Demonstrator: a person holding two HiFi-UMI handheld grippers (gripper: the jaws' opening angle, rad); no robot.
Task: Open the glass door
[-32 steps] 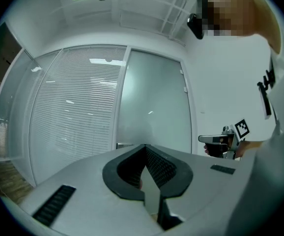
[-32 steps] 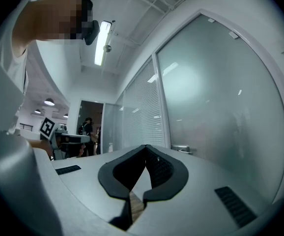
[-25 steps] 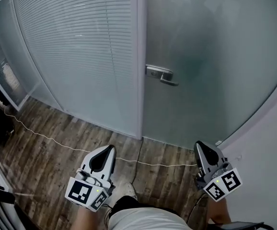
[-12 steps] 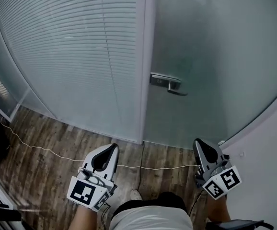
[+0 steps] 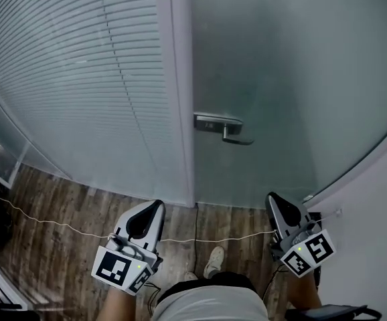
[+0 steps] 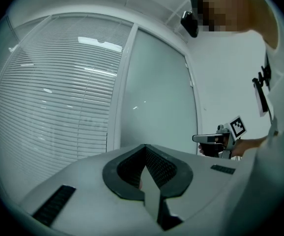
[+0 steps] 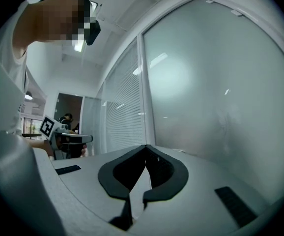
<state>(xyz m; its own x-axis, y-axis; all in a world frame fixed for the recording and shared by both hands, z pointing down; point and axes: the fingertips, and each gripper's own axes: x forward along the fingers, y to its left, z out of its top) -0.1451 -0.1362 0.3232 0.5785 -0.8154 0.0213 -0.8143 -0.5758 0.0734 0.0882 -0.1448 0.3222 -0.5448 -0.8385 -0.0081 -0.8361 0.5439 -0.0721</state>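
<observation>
Right tool [image 5: 274, 201] closed; glass door [image 5: 294, 79] cropped

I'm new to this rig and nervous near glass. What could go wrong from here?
The white cord crosses the floor by the shoe: a possible trip hazard. Both the left gripper and right gripper have their fingers shut, so either could slide off the handle and knock the glass door.

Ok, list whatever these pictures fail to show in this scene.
- What lies behind the glass door: every view, the frosted pane hides it.
- Any lock on the handle: too small in the head view; the handle is absent from both gripper views.
- Where the white cable ends: head view, cut off at the left edge and hidden behind the right gripper.
</observation>
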